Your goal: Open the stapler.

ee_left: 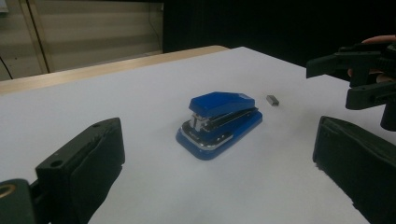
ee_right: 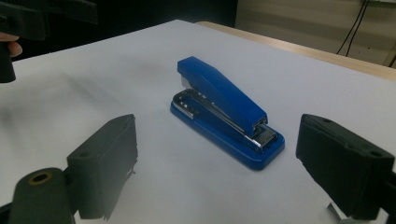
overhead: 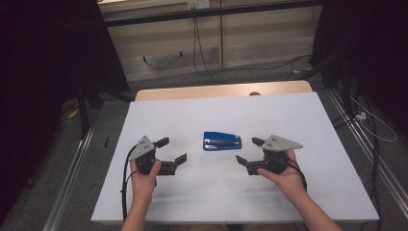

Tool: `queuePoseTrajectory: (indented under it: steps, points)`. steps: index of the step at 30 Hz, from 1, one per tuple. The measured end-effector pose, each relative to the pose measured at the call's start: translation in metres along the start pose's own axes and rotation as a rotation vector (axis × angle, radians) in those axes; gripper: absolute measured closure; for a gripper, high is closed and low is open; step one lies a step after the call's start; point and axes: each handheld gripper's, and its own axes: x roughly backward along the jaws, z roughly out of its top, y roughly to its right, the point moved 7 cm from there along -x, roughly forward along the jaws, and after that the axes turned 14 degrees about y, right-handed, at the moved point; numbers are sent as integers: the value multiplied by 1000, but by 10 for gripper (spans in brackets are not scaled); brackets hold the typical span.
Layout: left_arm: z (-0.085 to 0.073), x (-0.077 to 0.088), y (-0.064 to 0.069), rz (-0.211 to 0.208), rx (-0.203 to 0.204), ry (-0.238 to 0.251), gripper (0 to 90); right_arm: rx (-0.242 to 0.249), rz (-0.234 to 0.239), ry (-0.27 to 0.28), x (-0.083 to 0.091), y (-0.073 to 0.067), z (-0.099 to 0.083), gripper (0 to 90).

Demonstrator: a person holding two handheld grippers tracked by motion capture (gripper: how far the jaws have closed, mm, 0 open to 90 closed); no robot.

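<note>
The left hand-held gripper [overhead: 172,150] rests low over the left part of the white table [overhead: 159,202], held from below by the person's left hand [overhead: 143,174]; its jaws stand wide apart and empty, their mouth turned toward the centre, which suggests an approach posture rather than a grasp. In the left gripper view its own two black pads frame the scene at lower left and lower right, with nothing between them but bare table surface. At the centre, between the two tools and apart from both, lies the blue stapler [overhead: 222,141], closed and flat on its base; the left gripper view shows its stapling end [ee_left: 201,122] facing that camera, and the right gripper view shows its long axis running diagonally, hinge end farther off. Just beyond the stapler in the left gripper view sits a small grey block [ee_left: 272,100], probably a strip of staples, apart from the stapler. The right hand-held gripper [overhead: 249,151], carried by the right hand [overhead: 285,176], mirrors the left: jaws spread wide, empty, mouth facing the stapler. The symmetric placement judged from these views fits a two-handed start, one tool to steady the base while the other works the top. Beyond the table, cables [overhead: 199,43] hang before a pale wall.
</note>
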Motion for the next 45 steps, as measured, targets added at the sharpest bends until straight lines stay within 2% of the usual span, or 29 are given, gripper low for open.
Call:
queuePoseTrajectory:
  steps: [3,12,16,17,20,22,23,25,31,34,37,39,43,45]
  points:
    - [1,-8,1,-11,4,1,23,-18,6,8,-5,2,2,127]
    - [2,-30,1,-12,10,-11,22,-14,14,4,-16,4,3,169]
    - [1,-41,1,-29,13,-19,22,-18,15,-5,-22,4,2,201]
    - [1,-43,1,-32,15,-17,22,-18,18,-4,-25,4,2,233]
    - [2,-50,0,-32,14,-7,22,-18,16,-6,-28,4,3,249]
    - [1,-54,-1,-36,22,-21,22,-8,15,-12,-32,4,4,279]
    - [0,-57,-2,-36,11,-46,23,-8,18,-12,-33,4,4,300]
    - [0,-59,-2,-44,8,-52,24,-6,24,-13,-36,3,5,330]
    - [1,-66,-6,-38,31,-32,28,0,43,-18,-43,1,7,408]
    - [2,-72,-9,-38,10,-43,28,9,51,-23,-47,-1,8,455]
    - [3,-75,-10,-49,12,-44,31,15,60,-30,-51,-2,8,502]
    - [3,-79,-12,-42,33,-33,33,13,66,-34,-54,-3,8,534]
    - [1,-83,-16,-36,34,-46,33,26,78,-43,-59,-5,7,587]
    - [2,-86,-17,-46,44,-46,32,28,88,-50,-64,-7,6,626]
